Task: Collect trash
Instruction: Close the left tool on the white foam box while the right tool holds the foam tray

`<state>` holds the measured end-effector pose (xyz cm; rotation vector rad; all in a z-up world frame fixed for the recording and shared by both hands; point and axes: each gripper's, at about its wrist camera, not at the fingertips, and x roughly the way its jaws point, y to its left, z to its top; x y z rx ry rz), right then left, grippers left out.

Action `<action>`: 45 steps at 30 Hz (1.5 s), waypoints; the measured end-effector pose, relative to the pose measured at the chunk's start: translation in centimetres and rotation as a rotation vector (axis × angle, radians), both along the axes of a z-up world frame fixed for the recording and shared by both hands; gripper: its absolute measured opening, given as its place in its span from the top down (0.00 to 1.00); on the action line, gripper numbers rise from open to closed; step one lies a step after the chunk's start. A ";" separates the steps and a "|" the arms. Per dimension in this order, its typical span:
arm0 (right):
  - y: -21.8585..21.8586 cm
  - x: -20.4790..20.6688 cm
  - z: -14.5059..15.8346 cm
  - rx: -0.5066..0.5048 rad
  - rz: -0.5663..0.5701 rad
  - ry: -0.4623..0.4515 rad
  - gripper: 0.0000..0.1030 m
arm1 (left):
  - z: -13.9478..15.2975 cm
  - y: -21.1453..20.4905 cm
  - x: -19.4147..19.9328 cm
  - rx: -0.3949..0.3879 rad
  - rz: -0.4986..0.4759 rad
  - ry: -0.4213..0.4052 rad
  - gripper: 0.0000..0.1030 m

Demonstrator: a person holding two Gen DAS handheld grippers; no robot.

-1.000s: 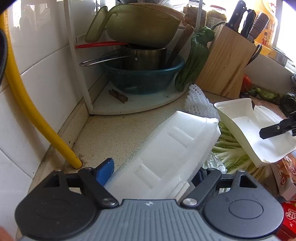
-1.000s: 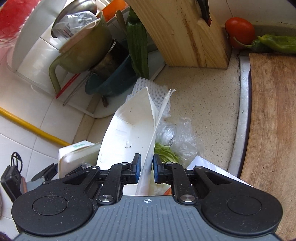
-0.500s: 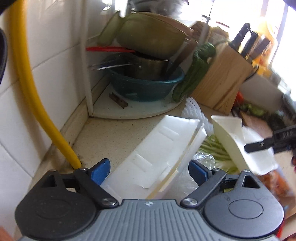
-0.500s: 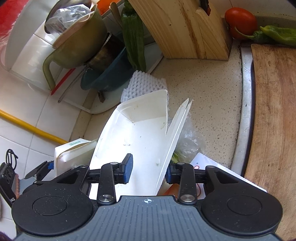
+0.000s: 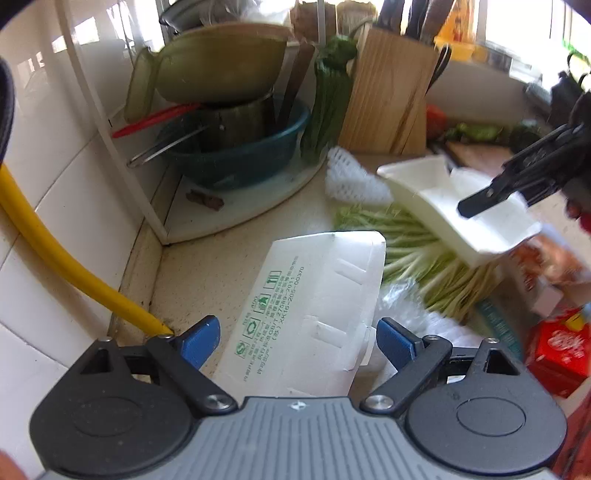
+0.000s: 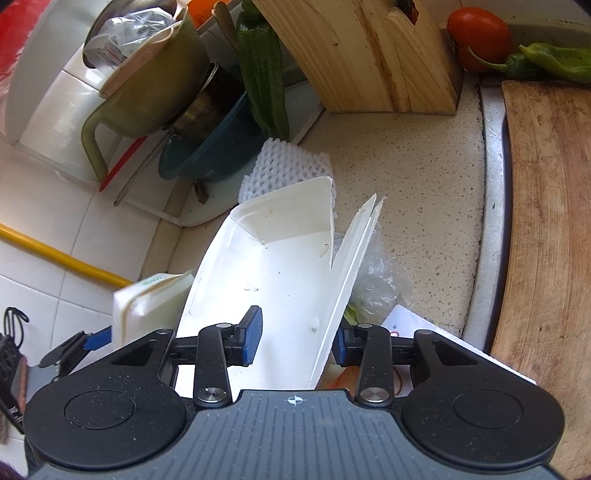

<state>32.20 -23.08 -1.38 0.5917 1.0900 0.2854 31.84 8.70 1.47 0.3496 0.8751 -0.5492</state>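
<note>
A closed white foam box [image 5: 310, 306], green print facing up, lies on the counter between the fingers of my left gripper [image 5: 298, 343]. Both blue pads stand slightly off its sides, so this gripper is open. An open white foam tray [image 6: 280, 266] sits under my right gripper [image 6: 297, 341], whose jaws are opening. The tray's thin side wall stands between the pads, unpinched. In the left wrist view the same tray [image 5: 436, 199] rests on leafy greens [image 5: 424, 258]. One right gripper finger [image 5: 517, 173] hangs over it. A white foam net [image 6: 284, 166] lies beyond.
A wooden knife block [image 6: 369, 55] stands behind. At the corner a rack holds a teal basin [image 5: 243, 155] stacked with pots. A yellow pipe [image 5: 55, 254] runs along the tiled wall. A cutting board [image 6: 546, 229], a tomato [image 6: 478, 33] and a crumpled clear bag [image 6: 380, 273] lie to the right.
My right gripper's jaws parted and the tray, pinched flat before, sprang open. The left jaws widened and let the foam box go; it now lies flat, print side up.
</note>
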 end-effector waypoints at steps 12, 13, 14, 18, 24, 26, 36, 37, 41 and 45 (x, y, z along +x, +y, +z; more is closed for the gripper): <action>-0.3 -0.3 0.1 0.006 -0.008 -0.009 0.49 | -0.7 -0.1 0.3 0.138 0.058 -0.016 0.12; -0.4 -0.3 0.1 0.011 -0.011 -0.010 0.49 | -1.1 0.2 0.1 0.174 0.060 -0.013 0.12; -0.4 -0.3 0.0 0.015 -0.013 -0.008 0.49 | -1.4 0.5 -0.2 0.194 0.057 0.002 0.12; -0.2 -0.5 -0.1 0.011 -0.003 -0.005 0.49 | -2.0 0.3 -1.3 0.217 0.012 0.014 0.12; 0.4 -0.2 -0.2 -0.011 0.013 -0.005 0.49 | -4.5 -1.7 -1.3 0.459 -0.023 -0.092 0.12; 0.6 -0.2 -0.1 -0.025 0.021 -0.009 0.49 | -5.5 -2.0 -1.2 0.533 -0.033 -0.124 0.12; 0.7 0.1 -0.3 -0.061 0.010 -0.012 0.68 | -6.3 -3.0 0.6 0.485 -0.003 -0.201 0.34; 0.6 0.1 -0.2 -0.059 0.009 -0.017 0.71 | -6.0 -3.0 0.6 0.464 0.001 -0.199 0.36; 0.6 -0.3 1.2 -0.038 0.022 -0.075 0.83 | -4.7 -1.9 1.7 0.342 0.067 -0.164 0.39; 0.9 0.1 1.1 -0.011 0.037 -0.070 0.84 | -3.7 0.0 3.6 0.210 0.181 -0.139 0.40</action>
